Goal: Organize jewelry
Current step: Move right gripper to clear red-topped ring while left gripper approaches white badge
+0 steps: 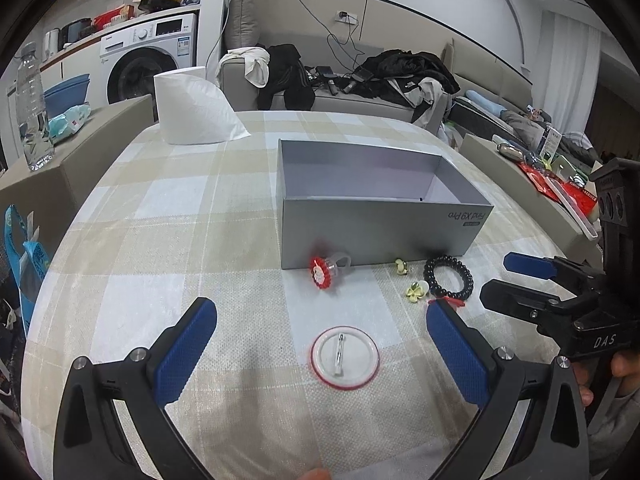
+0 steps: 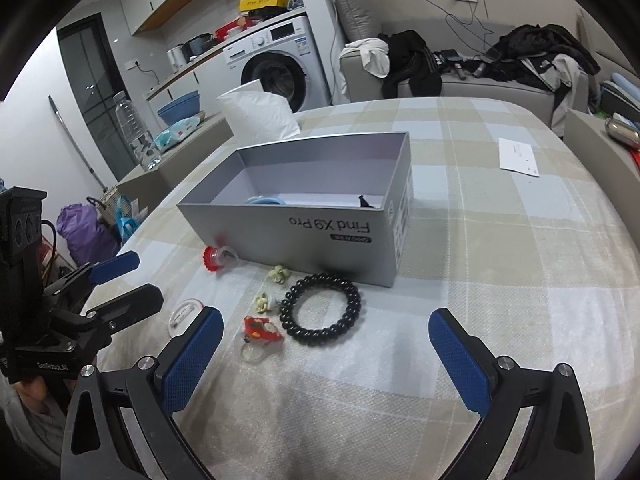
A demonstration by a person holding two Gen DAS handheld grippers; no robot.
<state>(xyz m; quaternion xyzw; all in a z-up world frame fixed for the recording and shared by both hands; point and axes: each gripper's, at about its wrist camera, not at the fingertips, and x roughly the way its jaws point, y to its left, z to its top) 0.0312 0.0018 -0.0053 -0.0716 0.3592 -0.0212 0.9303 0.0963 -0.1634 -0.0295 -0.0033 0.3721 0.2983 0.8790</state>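
Note:
An open grey box (image 1: 376, 228) (image 2: 304, 236) stands on the checked tablecloth; a blue item (image 2: 264, 201) lies inside. In front lie a red flower ring (image 1: 325, 270) (image 2: 216, 258), two small yellow flower pieces (image 1: 416, 290) (image 2: 265, 302), a black bead bracelet (image 1: 449, 276) (image 2: 320, 308), a red charm ring (image 2: 262, 330) and a round pin badge (image 1: 345, 357) (image 2: 182, 314). My left gripper (image 1: 322, 344) is open, just above the badge. My right gripper (image 2: 326, 346) is open, near the bracelet; it also shows in the left wrist view (image 1: 508, 276).
A white tissue roll (image 1: 192, 108) stands at the table's far side and a white paper (image 2: 518, 158) lies at the far right. A water bottle (image 1: 34, 108) stands on a side box. A sofa with clothes (image 1: 360, 76) is behind the table.

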